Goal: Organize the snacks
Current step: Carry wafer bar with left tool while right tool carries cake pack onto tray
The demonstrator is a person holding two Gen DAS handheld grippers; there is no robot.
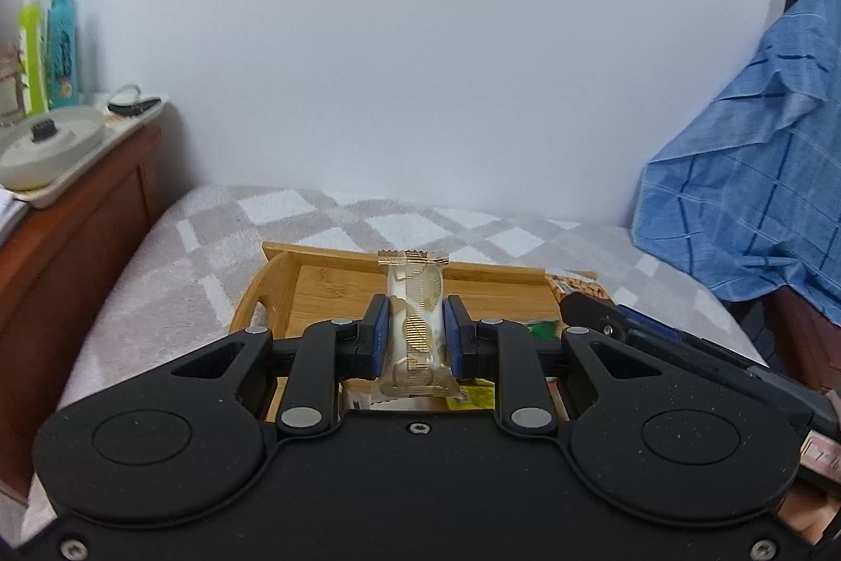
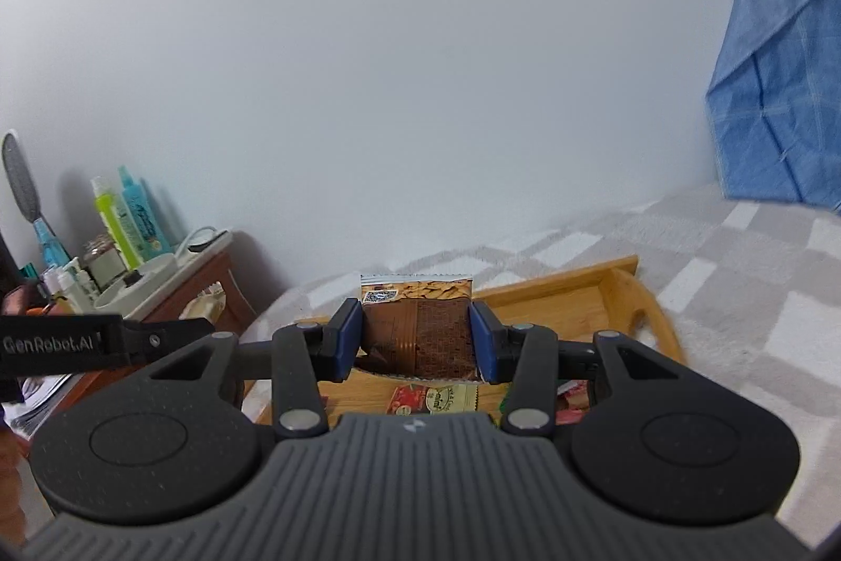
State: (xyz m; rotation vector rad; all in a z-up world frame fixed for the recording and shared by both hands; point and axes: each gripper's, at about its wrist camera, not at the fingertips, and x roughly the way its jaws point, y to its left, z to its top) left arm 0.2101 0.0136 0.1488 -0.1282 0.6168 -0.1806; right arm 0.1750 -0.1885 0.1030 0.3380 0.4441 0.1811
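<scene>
Left wrist view: left tool (image 1: 416,329) is clamping a slim white-and-gold snack packet (image 1: 415,324) between its blue pads, jaws nearly fully closed, packet standing upright with the crimped top edge poking above the fingertips. It is hanging over the near part of the bamboo tray (image 1: 294,293), which is sitting on the checked bed blanket (image 1: 173,256). Far part of the tray floor is looking bare; a few wrappers are showing under the tool body at the near end, too hidden to name. My read: carry phase, so keeping the squeeze steady and the packet vertical matters, since thin film can slip or buckle; lowering onto bare tray floor before letting go beats dropping it. Right tool is just beside at the right edge. Right wrist view: right tool (image 2: 416,335) is gripping a wider brown snack bag (image 2: 418,329) across its width, jaws partly open around it, printed top strip sticking up. It is also over the tray (image 2: 588,298). Beneath it, red-and-cream packets (image 2: 431,400) are lying flat on the tray floor. Likely best placed alongside those, not piled on. Nightstand (image 2: 200,282) clutter is well apart.
</scene>
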